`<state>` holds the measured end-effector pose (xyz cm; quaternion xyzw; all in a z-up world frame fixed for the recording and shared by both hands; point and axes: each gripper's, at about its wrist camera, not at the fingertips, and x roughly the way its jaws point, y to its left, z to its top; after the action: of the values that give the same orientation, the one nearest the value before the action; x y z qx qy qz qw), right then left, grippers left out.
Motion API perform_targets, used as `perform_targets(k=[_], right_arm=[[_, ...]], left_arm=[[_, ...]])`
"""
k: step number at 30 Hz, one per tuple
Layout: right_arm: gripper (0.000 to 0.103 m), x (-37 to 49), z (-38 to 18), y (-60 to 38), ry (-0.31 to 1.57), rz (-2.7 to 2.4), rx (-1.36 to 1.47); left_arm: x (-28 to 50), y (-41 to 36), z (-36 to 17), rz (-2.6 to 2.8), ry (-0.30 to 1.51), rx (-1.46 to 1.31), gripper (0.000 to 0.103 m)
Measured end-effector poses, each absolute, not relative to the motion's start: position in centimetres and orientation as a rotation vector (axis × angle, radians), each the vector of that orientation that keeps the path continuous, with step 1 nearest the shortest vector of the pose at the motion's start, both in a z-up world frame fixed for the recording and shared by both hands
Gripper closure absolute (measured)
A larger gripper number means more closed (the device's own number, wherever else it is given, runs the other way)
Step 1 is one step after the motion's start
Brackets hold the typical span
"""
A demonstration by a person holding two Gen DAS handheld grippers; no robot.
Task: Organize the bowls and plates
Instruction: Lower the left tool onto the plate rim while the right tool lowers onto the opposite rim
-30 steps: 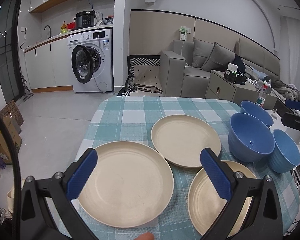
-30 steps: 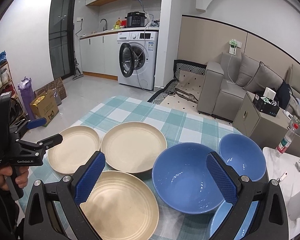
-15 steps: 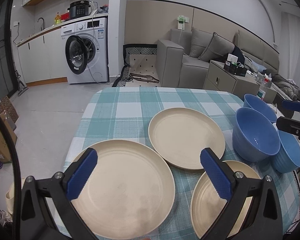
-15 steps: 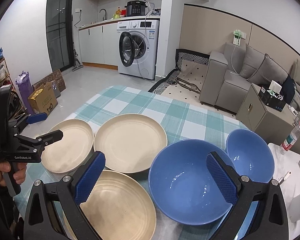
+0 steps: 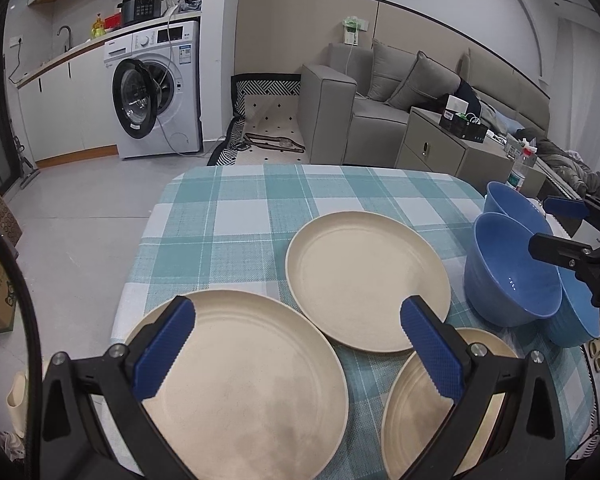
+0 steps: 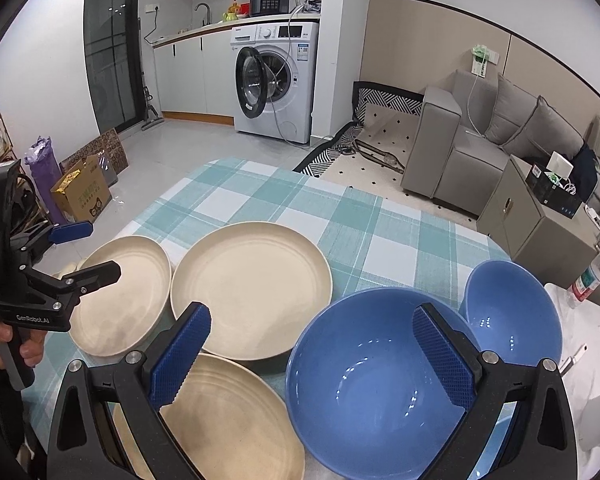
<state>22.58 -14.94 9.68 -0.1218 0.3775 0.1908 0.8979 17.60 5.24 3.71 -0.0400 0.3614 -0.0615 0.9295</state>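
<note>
Three cream plates lie on the checked tablecloth: a near-left plate (image 5: 244, 380) (image 6: 124, 296), a middle plate (image 5: 366, 280) (image 6: 252, 288) and a near-right plate (image 5: 424, 408) (image 6: 220, 416). To their right stand blue bowls: a large bowl (image 5: 512, 276) (image 6: 376, 392), a far bowl (image 5: 504, 200) (image 6: 512, 312) and a third bowl (image 5: 576, 316) behind the other gripper. My left gripper (image 5: 300, 354) hovers open over the near-left plate. My right gripper (image 6: 310, 356) stands open above the large bowl's left rim, holding nothing.
The tablecloth (image 5: 260, 208) covers a rounded table whose far half is bare. Beyond it are a washing machine (image 5: 156, 92), a grey sofa (image 5: 364, 112) and a side cabinet (image 6: 540, 216). Boxes (image 6: 82, 196) sit on the floor at left. A hand (image 6: 4, 344) holds the left gripper.
Both grippers have dropped lower and come closer to the dishes, which now look larger in both views. The plates and bowls have not moved, and both grippers stay open.
</note>
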Motion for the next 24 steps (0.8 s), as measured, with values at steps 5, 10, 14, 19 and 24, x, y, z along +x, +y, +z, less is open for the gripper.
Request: perform_targets(k=[5,10,14,19,24], right_arm=[[0.0,23.9,9.1,-14.8,0.805,0.396,-0.251],[0.0,25.3,8.3,-14.4,0.83,0.405,-0.252],[0.0,26.3,7.7,-14.1,0.848,0.412,-0.25],[0.0,27.4,7.0,-13.8,0.869,0.416,-0.255],[0.0,28.4,6.2,-13.4,0.891,0.417,-0.263]], left_arm=[[18.7,5.2,3.3,-0.121,0.748,-0.068,0.0],[19.9,5.4,2.8,-0.126,0.767,-0.083,0.0],[20.6,5.4,2.6,-0.132,0.772,-0.082,0.0],[21.4,5.2,2.2,-0.135,0.783,-0.075,0.0],[22.2,5.1,1.7,-0.137,0.797,-0.073,0.0]])
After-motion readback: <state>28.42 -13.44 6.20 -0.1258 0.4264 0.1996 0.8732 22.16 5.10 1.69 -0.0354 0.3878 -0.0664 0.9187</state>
